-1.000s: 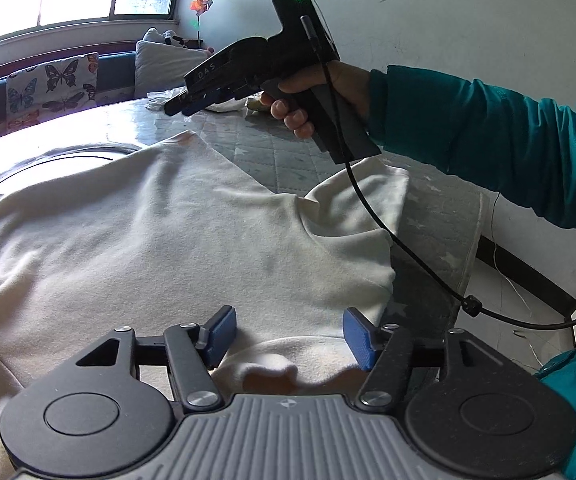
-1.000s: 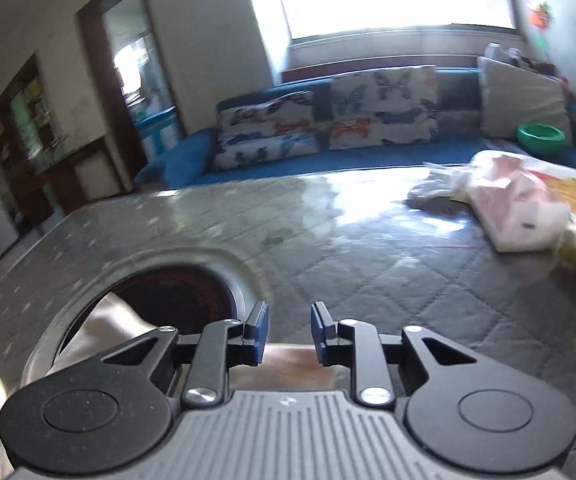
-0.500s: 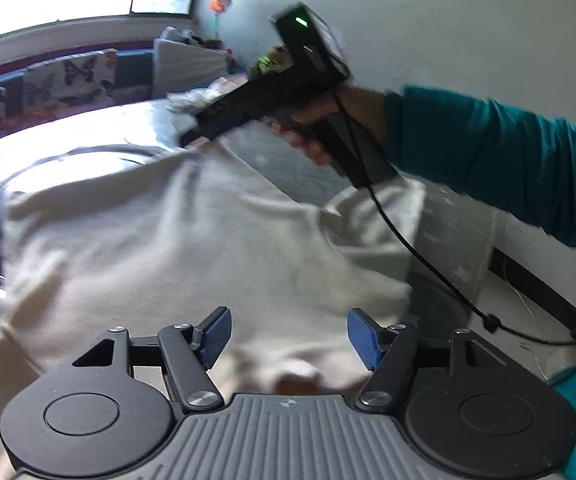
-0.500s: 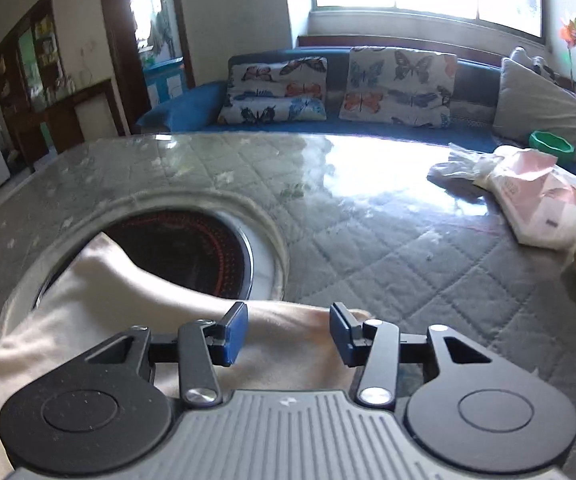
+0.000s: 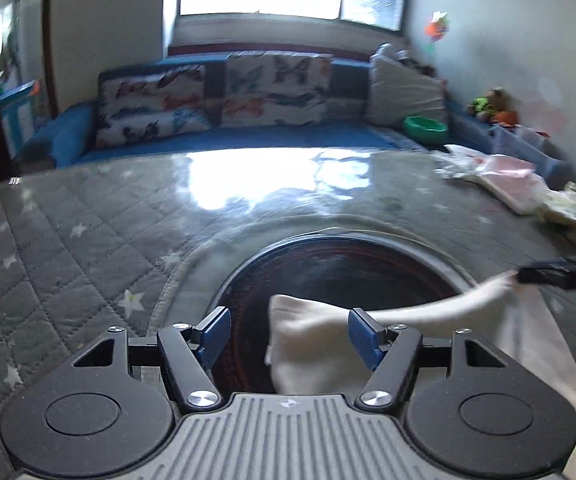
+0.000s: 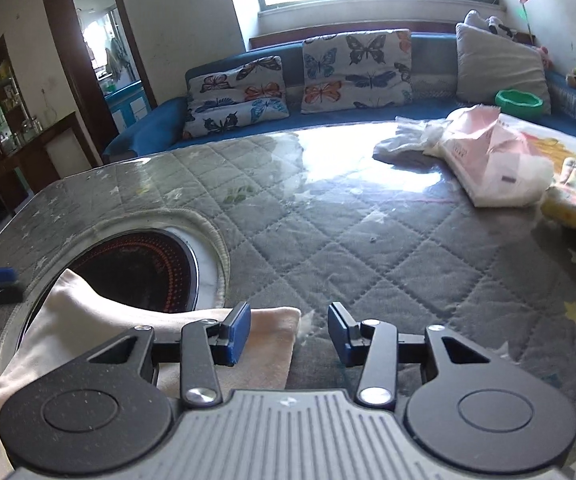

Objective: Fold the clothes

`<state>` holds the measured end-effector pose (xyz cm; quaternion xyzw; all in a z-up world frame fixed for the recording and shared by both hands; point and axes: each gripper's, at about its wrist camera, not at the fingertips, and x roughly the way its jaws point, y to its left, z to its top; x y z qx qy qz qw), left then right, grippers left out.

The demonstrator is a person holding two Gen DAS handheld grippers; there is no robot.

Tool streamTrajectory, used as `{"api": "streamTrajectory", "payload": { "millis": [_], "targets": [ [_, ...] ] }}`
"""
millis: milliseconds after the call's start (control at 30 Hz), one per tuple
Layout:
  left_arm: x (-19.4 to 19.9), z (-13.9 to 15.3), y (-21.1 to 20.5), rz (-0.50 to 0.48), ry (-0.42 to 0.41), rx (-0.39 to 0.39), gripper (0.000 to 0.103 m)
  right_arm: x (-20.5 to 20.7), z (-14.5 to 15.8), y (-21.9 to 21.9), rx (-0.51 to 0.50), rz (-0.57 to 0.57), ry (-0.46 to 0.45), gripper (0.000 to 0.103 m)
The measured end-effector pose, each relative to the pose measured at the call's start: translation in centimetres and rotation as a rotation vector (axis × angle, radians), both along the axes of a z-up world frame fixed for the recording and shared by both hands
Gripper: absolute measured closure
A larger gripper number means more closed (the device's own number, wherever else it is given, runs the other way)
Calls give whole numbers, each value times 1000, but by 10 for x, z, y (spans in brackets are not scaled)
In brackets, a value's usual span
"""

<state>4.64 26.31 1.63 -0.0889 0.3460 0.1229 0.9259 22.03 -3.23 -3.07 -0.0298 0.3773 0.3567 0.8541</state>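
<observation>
Left tongs (image 5: 289,337) and right tongs (image 6: 289,332) both released above cream cotton garment (image 6: 88,326), draped over round dark inset (image 6: 148,268) near grey quilted worktop (image 6: 368,240) front edge.

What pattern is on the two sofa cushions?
Butterflies in black, orange and blue on the white cushions, clearest in the right wrist view.

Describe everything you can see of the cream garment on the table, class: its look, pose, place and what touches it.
The cream garment looks like soft, plain knit cloth, rumpled rather than flat. It lies on the quilted grey table cover, one corner draped over the dark round inset. In the right wrist view a hemmed edge reaches under the right gripper, whose jaws stand open. In the left wrist view a fold sits between the open jaws of the left gripper.
</observation>
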Motion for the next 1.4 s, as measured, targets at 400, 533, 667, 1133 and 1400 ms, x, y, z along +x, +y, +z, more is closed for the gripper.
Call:
{"api": "streamTrajectory", "payload": {
  "millis": [400, 533, 667, 1133, 1400],
  "targets": [
    [18, -18, 20, -50, 6, -69, 91, 1, -6, 3, 21, 36, 18, 96],
    [2, -8, 18, -96, -62, -96, 94, -7, 5, -7, 93, 39, 14, 96],
    [-37, 15, 11, -199, -181, -93, 94, -34, 26, -30, 168, 125, -28, 96],
    [-128, -4, -24, -467, -83, 70, 84, -123, 22, -66, -50, 409, -86, 86],
    [-117, 4, -35, -487, -129, 70, 65, -131, 37, -45, -61, 441, -176, 64]
  ]
}}
